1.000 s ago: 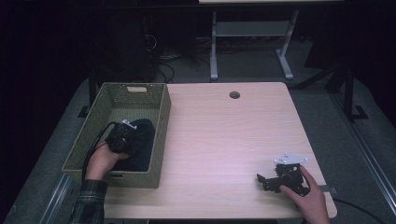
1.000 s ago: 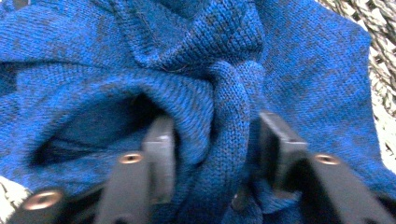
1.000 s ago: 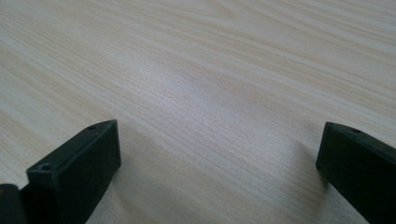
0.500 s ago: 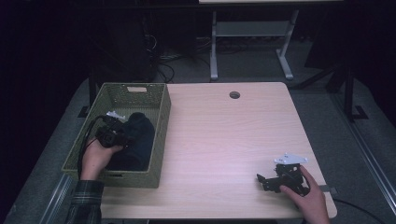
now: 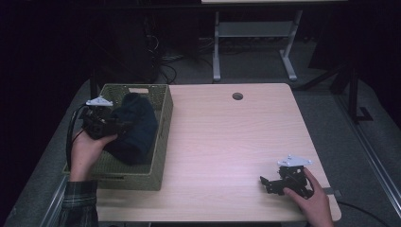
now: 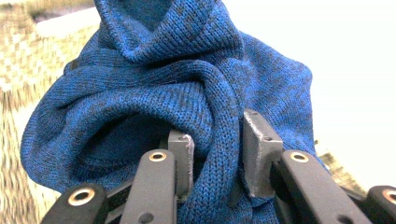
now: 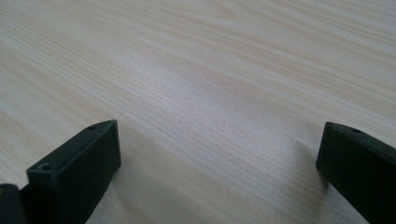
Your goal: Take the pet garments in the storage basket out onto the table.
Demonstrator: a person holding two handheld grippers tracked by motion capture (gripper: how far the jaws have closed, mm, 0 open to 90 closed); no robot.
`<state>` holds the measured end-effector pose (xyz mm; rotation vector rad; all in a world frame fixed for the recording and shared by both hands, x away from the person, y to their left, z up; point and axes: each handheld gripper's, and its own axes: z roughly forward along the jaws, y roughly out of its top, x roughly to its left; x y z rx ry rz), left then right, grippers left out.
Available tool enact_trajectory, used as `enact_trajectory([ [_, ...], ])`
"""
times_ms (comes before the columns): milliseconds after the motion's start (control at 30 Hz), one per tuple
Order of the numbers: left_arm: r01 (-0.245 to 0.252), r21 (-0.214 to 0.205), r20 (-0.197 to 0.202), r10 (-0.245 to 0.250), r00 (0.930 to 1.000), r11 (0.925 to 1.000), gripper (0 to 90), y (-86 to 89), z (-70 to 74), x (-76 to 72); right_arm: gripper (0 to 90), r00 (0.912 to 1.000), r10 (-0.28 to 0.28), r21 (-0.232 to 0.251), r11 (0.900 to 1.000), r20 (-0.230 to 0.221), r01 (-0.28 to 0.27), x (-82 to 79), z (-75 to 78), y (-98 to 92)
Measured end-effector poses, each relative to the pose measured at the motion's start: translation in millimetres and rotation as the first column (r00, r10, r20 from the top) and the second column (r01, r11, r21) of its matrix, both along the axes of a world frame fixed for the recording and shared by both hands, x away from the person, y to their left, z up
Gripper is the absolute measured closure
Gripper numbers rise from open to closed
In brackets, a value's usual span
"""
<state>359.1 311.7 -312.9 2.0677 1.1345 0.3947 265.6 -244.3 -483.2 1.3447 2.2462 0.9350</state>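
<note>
A dark blue knitted garment (image 5: 137, 130) hangs bunched over the woven green basket (image 5: 163, 124) at the table's left. My left gripper (image 5: 122, 126) is shut on a fold of it, held up above the basket floor by a hand in a plaid sleeve. In the left gripper view the knit (image 6: 177, 79) is pinched between the two grey pads, and my left gripper (image 6: 217, 135) has cloth wrapped round both of them. Near the front right corner my right gripper (image 5: 266, 182) rests on the table, open. Its black jaws stand wide apart over bare wood (image 7: 219, 140).
The light wooden table (image 5: 227, 137) has a round cable hole (image 5: 237, 96) near its far edge. Behind the table a white metal frame (image 5: 253, 33) stands on the dark floor. A black cable (image 5: 71, 137) trails from the left gripper.
My left gripper has risen from the basket's floor with the blue garment in its jaws, and the cloth now hangs higher. The right gripper has stayed where it was.
</note>
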Motion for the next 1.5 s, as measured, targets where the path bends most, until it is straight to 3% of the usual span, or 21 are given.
enact_trajectory([
  [167, 0.033, -0.038, 0.061, -0.03, 0.9977, 0.9987, 67.8, -6.8, 21.2, -6.7, 0.0, 1.0, -0.001, 0.0, 1.0, -0.001, 0.001, 0.0, 0.0, 0.0],
  [267, 0.043, -0.046, 0.079, -0.04, 0.9961, 0.998, 67.8, -10.8, 26.5, -8.3, 0.0, 1.0, -0.001, 0.001, 1.0, -0.001, 0.001, 0.0, 0.0, 0.1],
  [567, 0.131, -0.079, 0.144, -0.118, 0.9825, 0.9883, 68.0, -37.1, 46.9, -15.3, 0.0, 1.0, -0.001, 0.001, 1.0, -0.001, 0.001, 0.0, 0.0, 0.1],
  [767, 0.176, -0.087, 0.158, -0.161, 0.9742, 0.9805, 68.0, -56.9, 49.9, -16.5, 0.0, 1.0, 0.0, 0.0, 1.0, 0.0, 0.0, 0.0, 0.0, 0.0],
  [1167, 0.262, -0.093, 0.145, -0.247, 0.958, 0.9605, 68.3, -101.0, 44.7, -14.4, 0.0, 1.0, -0.002, 0.002, 1.0, -0.001, 0.002, -0.1, 0.0, 0.1],
  [1267, 0.299, -0.101, 0.139, -0.284, 0.9486, 0.9488, 68.3, -116.2, 43.2, -13.3, 0.0, 1.0, -0.002, 0.002, 1.0, -0.001, 0.002, -0.1, 0.1, 0.2],
  [1300, 0.299, -0.101, 0.139, -0.284, 0.9486, 0.9488, 68.4, -116.2, 43.2, -13.3, 0.0, 1.0, -0.002, 0.002, 1.0, -0.001, 0.002, -0.1, 0.1, 0.2],
  [1433, 0.33, -0.108, 0.138, -0.314, 0.9393, 0.9379, 68.4, -130.5, 41.8, -11.9, 0.0, 1.0, -0.002, 0.003, 1.0, -0.001, 0.002, -0.1, 0.0, 0.2],
  [1467, 0.346, -0.106, 0.136, -0.331, 0.9339, 0.9323, 68.4, -138.2, 40.2, -11.3, 0.0, 1.0, -0.001, 0.002, 1.0, -0.001, 0.001, 0.0, 0.1, 0.1],
  [1500, 0.346, -0.106, 0.136, -0.331, 0.9339, 0.9323, 68.4, -138.2, 40.2, -11.3, 0.0, 1.0, 0.0, 0.001, 1.0, 0.001, 0.0, 0.0, 0.0, 0.1],
])
